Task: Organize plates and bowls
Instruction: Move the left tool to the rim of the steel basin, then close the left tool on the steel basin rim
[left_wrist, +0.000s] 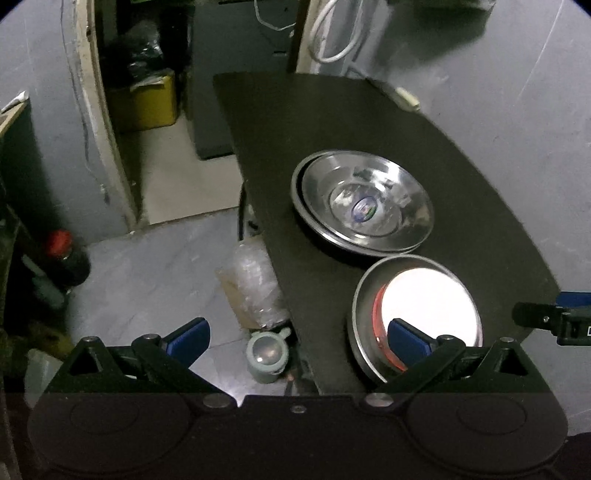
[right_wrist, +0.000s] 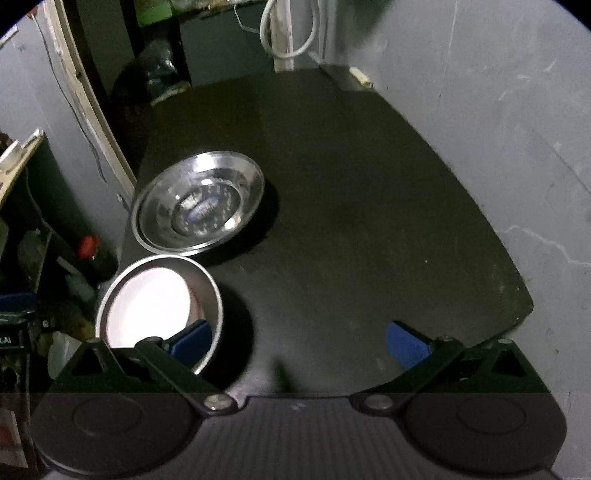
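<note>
On the dark counter (right_wrist: 351, 206) sat stacked steel plates (left_wrist: 364, 203) beside a steel bowl (left_wrist: 417, 314) (white dish inside); both tools, left (left_wrist: 297, 338) and right (right_wrist: 299, 341), hung released, empty.

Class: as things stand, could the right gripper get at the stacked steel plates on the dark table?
Probably yes. The right gripper has its jaws open and empty, and bare table lies between it and the steel plates; nothing blocks that side.

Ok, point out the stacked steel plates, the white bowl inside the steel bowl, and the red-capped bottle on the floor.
stacked steel plates (left_wrist: 364, 206): left wrist view, centre of the top plate.
white bowl (right_wrist: 147, 306): right wrist view, its bright inside.
red-capped bottle (left_wrist: 59, 243): left wrist view, the cap.
</note>
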